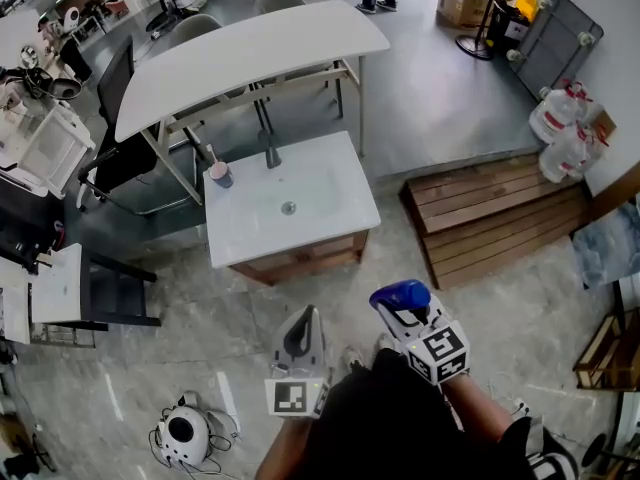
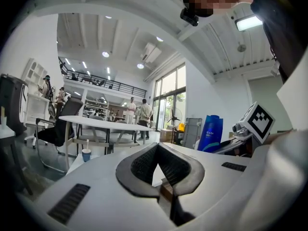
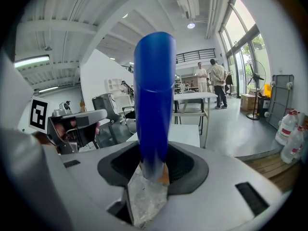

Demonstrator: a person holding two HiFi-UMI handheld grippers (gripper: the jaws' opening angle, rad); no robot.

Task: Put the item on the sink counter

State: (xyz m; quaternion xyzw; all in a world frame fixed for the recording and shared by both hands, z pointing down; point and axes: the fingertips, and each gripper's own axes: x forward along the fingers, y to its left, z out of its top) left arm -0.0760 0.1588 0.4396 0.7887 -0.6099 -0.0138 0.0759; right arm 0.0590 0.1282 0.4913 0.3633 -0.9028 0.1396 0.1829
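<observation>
Right fingers around blue container

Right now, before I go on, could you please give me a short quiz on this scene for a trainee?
1. True or false: the blue tube already lies on the sink counter.
2. Which gripper holds the tube: A, the left gripper, or B, the right gripper?
3. What stands at the counter's far left corner in the head view?
Key: 1 false; 2 B; 3 a cup.
</observation>
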